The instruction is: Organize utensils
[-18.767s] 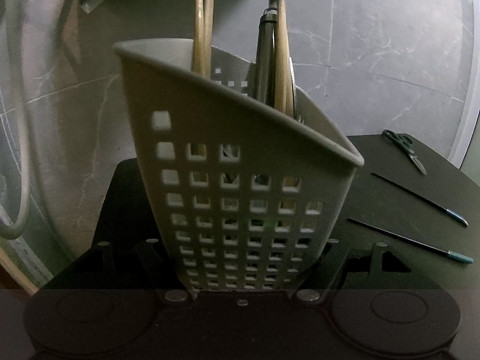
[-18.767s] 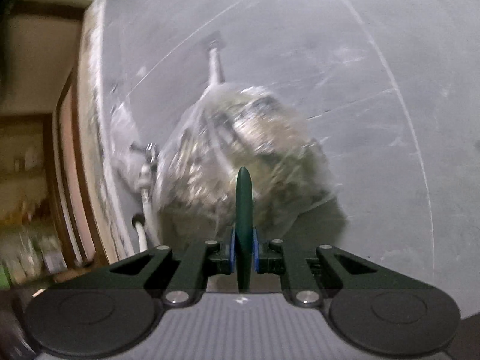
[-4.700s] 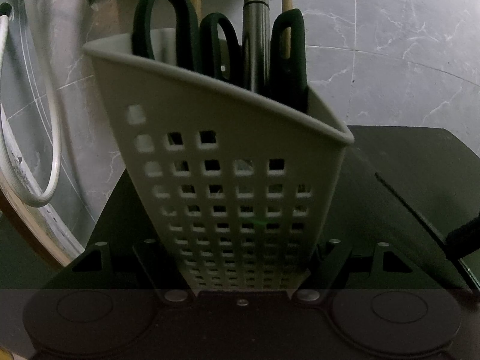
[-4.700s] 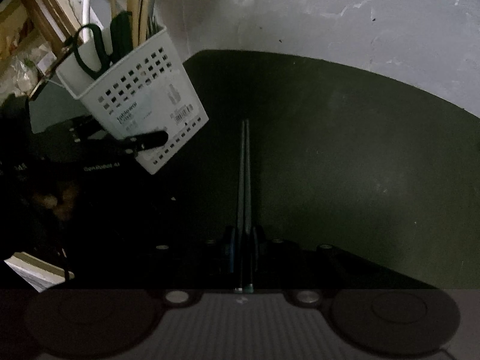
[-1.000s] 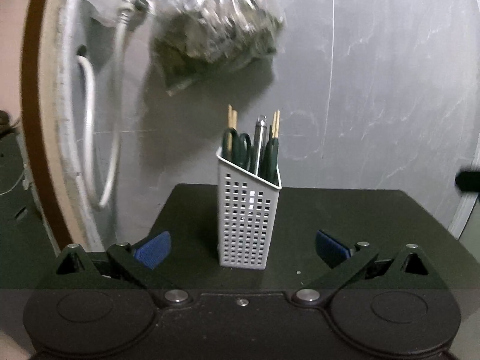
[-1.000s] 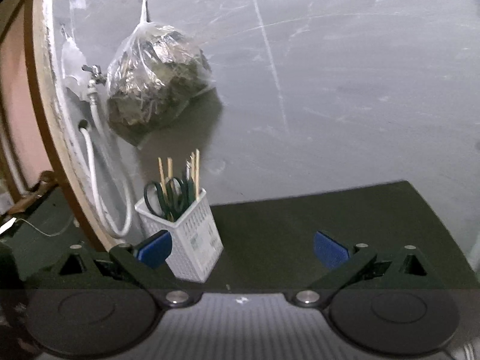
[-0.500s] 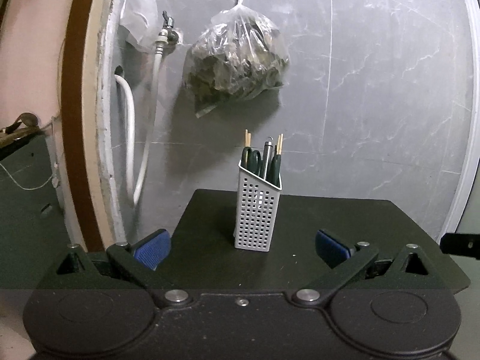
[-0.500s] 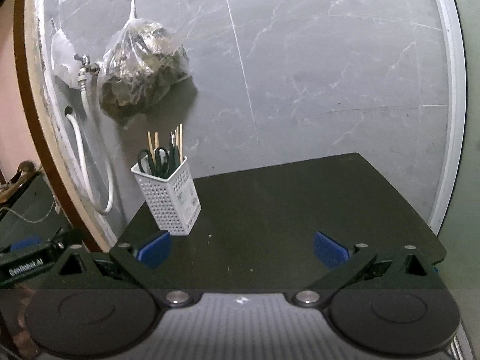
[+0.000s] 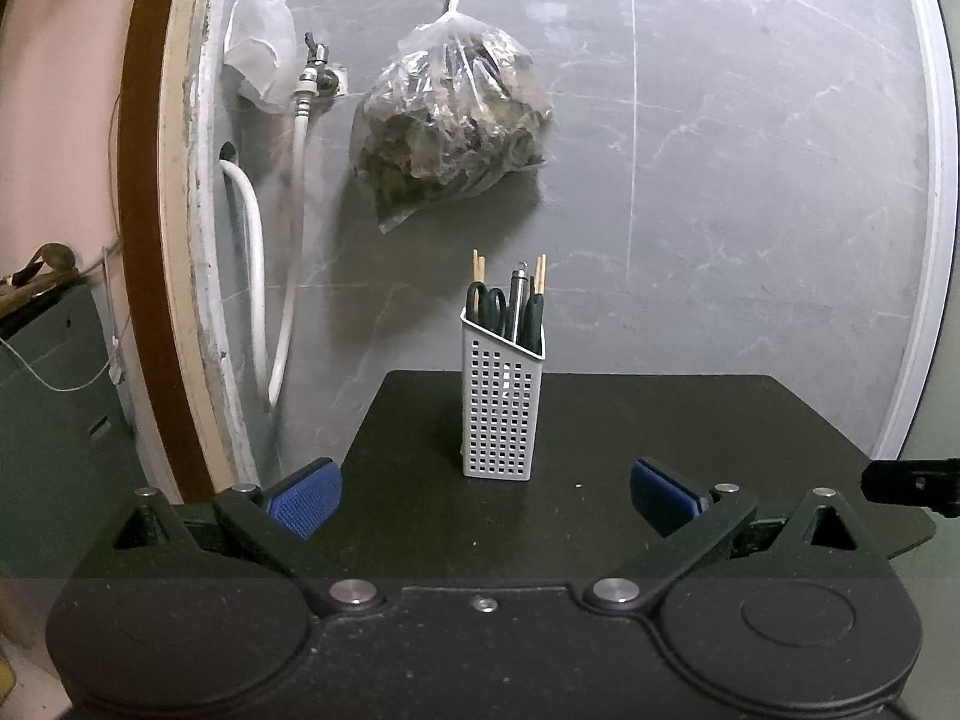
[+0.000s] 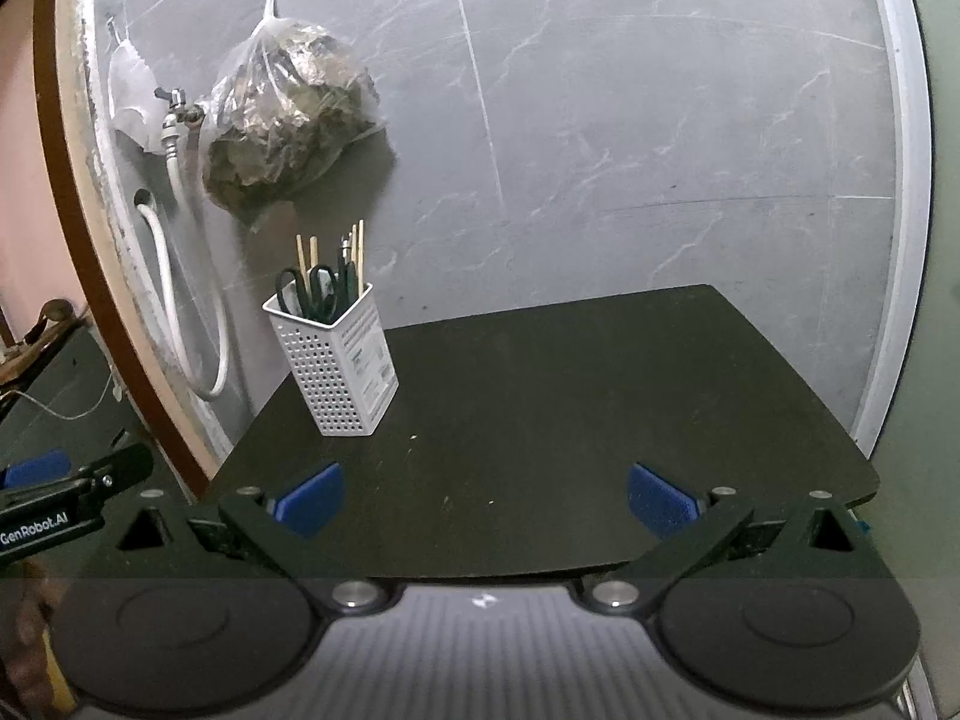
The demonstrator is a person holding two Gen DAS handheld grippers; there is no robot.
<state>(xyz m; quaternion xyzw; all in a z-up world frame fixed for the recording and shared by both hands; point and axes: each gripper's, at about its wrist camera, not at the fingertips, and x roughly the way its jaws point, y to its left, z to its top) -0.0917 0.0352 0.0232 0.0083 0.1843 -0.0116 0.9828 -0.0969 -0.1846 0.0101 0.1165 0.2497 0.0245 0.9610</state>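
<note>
Caddy (image 9: pixel 501 414) near table's (image 10: pixel 600 396) rear-left edge.

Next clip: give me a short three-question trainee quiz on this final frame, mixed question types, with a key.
1. True or false: the left hand-held gripper is shut on the white utensil basket.
2. Multiple choice: the basket stands on the A) grey wall B) black table C) white hose.
3. Fill in: the green-handled scissors stand handles ____ in the basket.

Key:
1. False; both it and the right hand-held gripper are open and hold nothing.
2. B
3. up
</note>
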